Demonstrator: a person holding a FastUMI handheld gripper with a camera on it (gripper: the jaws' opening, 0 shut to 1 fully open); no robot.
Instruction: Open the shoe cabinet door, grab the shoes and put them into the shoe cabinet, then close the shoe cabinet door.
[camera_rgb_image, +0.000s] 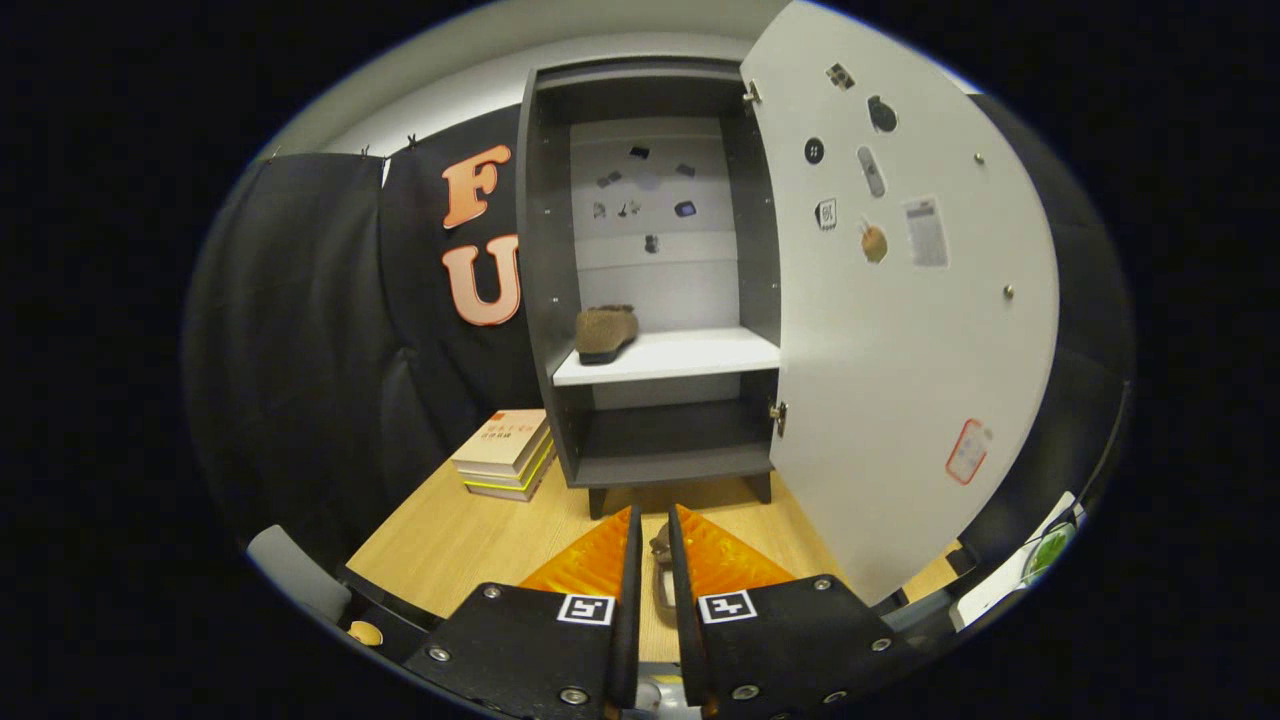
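The dark grey shoe cabinet (545, 300) stands on the wooden table with its white door (900, 330) swung wide open to the right. One brown shoe (605, 332) rests on the left part of the white middle shelf (700, 355). My gripper (653, 512) hovers over the table in front of the cabinet's foot, its fingers nearly together. Between them sits the second brown shoe (660, 547); only a narrow strip of it and its pale sole shows, and the rest is hidden by the fingers.
A stack of books (505, 455) lies on the wooden table (450, 540) just left of the cabinet. The open door blocks the right side. The cabinet's lower compartment (670, 430) is dark. A grey chair back (295, 575) stands at the near left.
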